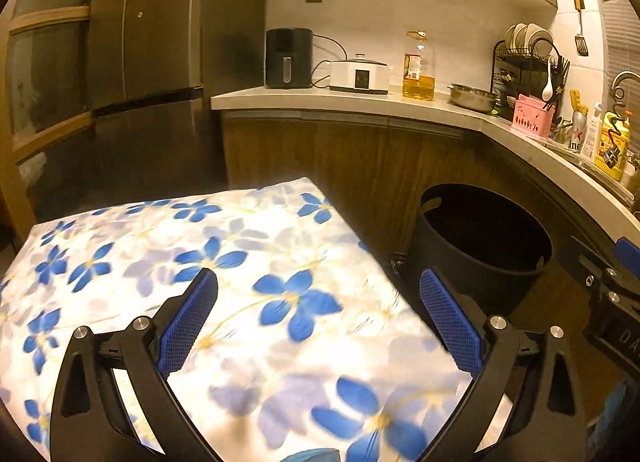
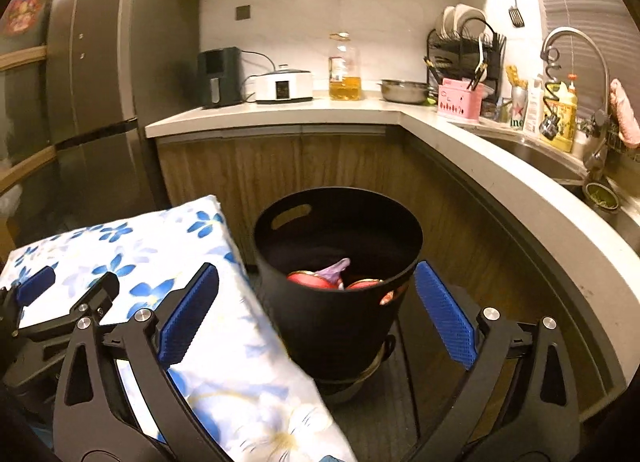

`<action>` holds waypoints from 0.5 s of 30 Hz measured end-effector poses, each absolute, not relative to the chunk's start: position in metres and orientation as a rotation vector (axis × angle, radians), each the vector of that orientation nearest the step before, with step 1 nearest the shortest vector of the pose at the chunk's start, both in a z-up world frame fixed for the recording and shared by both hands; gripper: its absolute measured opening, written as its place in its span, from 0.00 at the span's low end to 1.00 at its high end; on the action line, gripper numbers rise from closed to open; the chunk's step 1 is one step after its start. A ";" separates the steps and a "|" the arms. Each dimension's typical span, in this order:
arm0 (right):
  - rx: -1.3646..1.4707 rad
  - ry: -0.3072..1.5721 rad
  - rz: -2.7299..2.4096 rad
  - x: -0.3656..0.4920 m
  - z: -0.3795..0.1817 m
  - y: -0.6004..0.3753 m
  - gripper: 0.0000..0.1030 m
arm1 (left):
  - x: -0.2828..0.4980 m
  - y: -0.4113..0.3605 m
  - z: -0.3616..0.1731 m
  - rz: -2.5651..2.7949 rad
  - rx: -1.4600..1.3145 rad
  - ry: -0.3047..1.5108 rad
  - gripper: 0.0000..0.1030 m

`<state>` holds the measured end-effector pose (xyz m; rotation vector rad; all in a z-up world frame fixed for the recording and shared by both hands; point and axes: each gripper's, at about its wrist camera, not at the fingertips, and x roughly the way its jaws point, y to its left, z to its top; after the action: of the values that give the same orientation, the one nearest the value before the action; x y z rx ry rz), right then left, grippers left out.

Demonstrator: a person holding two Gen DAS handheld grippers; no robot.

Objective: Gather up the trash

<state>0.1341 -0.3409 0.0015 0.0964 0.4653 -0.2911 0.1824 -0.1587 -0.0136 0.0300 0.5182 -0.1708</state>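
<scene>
A black round bin [image 2: 340, 294] stands on the floor beside the table, with red and purple trash [image 2: 332, 278] in its bottom. My right gripper [image 2: 316, 294] hangs in front of the bin, open, nothing between its blue pads. Over the table with the blue-flowered cloth [image 1: 240, 302] my left gripper [image 1: 318, 302] is open too, its jaws wide and empty. The bin [image 1: 480, 246] shows at the right of the left wrist view, its inside dark there. The left gripper's body [image 2: 52, 302] appears at the left edge of the right wrist view.
A wooden-fronted L-shaped counter [image 2: 360, 114] runs behind and right of the bin, carrying an air fryer [image 2: 218, 76], a cooker [image 2: 284, 86], an oil bottle [image 2: 344, 70], a steel bowl [image 2: 404, 91] and a dish rack [image 2: 464, 50]. A sink with faucet [image 2: 576, 62] lies right, a dark fridge [image 2: 92, 82] left.
</scene>
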 end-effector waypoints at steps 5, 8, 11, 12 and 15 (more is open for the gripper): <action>0.084 0.462 -0.259 0.102 0.009 -0.313 0.94 | 0.149 -0.131 -0.008 -0.147 0.032 0.501 0.94; 0.074 0.461 -0.259 0.086 0.011 -0.300 0.95 | 0.131 -0.116 -0.009 -0.139 0.030 0.502 0.94; 0.066 0.456 -0.259 0.069 0.011 -0.287 0.94 | 0.114 -0.102 -0.009 -0.127 0.032 0.496 0.94; 0.065 0.454 -0.255 0.064 0.012 -0.283 0.94 | 0.109 -0.099 -0.009 -0.124 0.029 0.495 0.94; 0.070 0.448 -0.245 0.050 0.013 -0.274 0.94 | 0.092 -0.086 -0.008 -0.124 0.022 0.488 0.94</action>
<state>0.0504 -0.2743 0.0126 0.0705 0.4481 -0.2446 0.0917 -0.0862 -0.0085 0.0221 0.4876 -0.1241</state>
